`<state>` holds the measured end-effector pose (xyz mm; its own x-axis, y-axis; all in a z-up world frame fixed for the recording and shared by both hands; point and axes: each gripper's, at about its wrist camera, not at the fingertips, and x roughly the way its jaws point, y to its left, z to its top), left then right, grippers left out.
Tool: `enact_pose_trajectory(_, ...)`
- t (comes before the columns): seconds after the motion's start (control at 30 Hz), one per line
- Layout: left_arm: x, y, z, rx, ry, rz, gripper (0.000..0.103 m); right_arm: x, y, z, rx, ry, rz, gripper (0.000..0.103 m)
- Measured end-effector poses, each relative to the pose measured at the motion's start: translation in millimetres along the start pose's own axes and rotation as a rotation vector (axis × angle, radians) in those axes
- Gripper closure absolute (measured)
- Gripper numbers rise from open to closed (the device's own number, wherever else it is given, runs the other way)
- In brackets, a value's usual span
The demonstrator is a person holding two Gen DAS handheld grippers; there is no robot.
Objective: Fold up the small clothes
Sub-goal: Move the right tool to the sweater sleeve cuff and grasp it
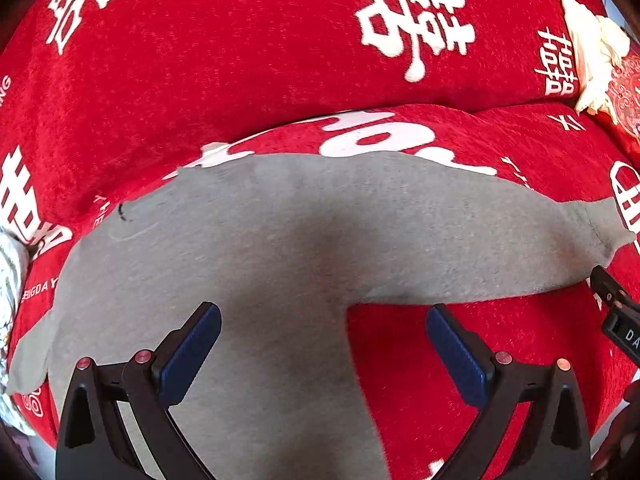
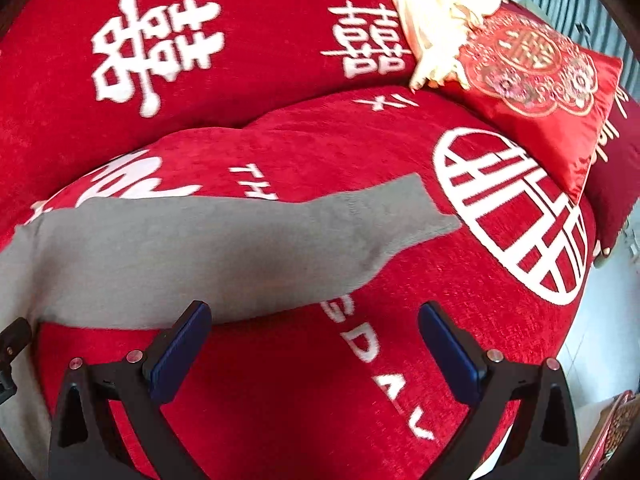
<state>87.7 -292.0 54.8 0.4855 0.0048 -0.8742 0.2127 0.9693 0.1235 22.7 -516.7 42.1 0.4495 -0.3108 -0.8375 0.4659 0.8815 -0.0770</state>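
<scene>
Grey top laid out flat, nobody's grabbed it yet

The grey garment [image 1: 280, 240] lies spread on the red sofa cover [image 1: 240, 80], one sleeve [image 2: 380, 216] reaching toward the round white emblem [image 2: 512, 216]. Left gripper [image 1: 322, 350] and right gripper [image 2: 314, 346] hover over it, jaws wide apart, holding nothing. Looks soft, light, floppy; I'd pinch the sleeve cuff or hem. Its lower part is cut off.

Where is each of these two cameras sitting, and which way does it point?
Left wrist: rides the left gripper, looking down along its open blue fingers at the grey garment on the red cover.
Right wrist: rides the right gripper, fingers open, facing the garment's sleeve and a red cushion.
Shared: garment, cover, cream cloth.
</scene>
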Motion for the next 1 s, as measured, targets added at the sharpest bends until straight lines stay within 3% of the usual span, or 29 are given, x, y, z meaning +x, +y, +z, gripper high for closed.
enact_pose_trajectory(0.37,20,-12,9,0.013,0.012,-0.011,0.0,43,-28,17,0.099,0.036,0.015,0.0)
enact_pose_trajectory(0.87,43,-6,26,-0.002,0.018,-0.032,0.0,81,-31,50,0.109,0.017,-0.018,0.002)
enact_pose_trajectory(0.93,46,-5,26,-0.008,0.022,-0.036,0.0,83,-30,53,0.094,0.003,0.007,0.017)
enact_pose_trajectory(0.97,46,-3,27,-0.013,0.023,-0.038,0.0,82,-30,54,0.076,-0.013,0.015,0.051)
enact_pose_trajectory(1.0,47,-1,26,-0.018,0.024,-0.04,0.0,83,-31,54,0.064,-0.006,-0.005,0.095)
